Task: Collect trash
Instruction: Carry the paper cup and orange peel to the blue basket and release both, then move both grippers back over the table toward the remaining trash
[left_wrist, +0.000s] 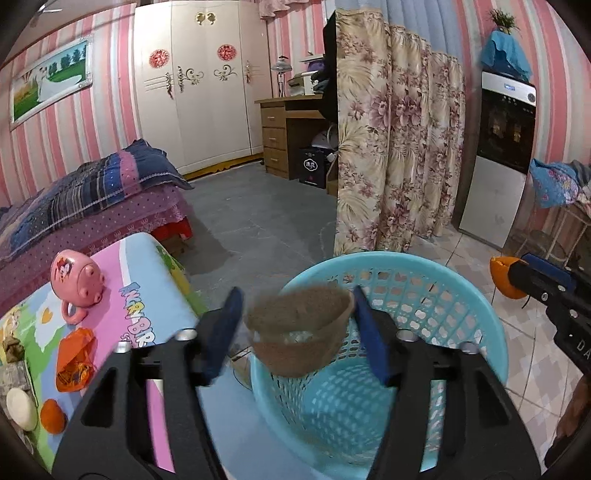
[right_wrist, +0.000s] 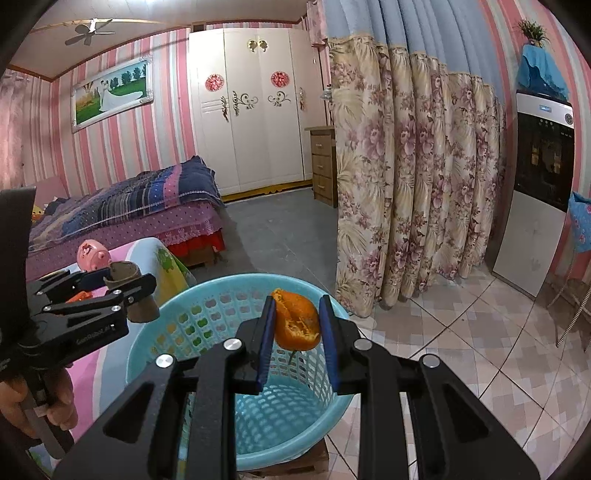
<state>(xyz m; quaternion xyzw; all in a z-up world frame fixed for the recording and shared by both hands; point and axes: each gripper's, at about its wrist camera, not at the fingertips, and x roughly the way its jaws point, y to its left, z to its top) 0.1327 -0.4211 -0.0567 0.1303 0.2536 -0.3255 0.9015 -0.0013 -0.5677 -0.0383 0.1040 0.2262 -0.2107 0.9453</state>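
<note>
my left tool (left_wrist: 295, 325) stands wide, brown paper cup (left_wrist: 299, 328) loose between its fingers above the blue basket (left_wrist: 461, 295); my right tool (right_wrist: 297, 328) pinches orange peel (right_wrist: 297, 323).

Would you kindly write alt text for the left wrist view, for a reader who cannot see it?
The open left gripper has a blurred brown paper cup between its blue fingers, above a light blue plastic basket. To the left, a cartoon-print table holds a pink piggy bank and an orange wrapper.
</note>
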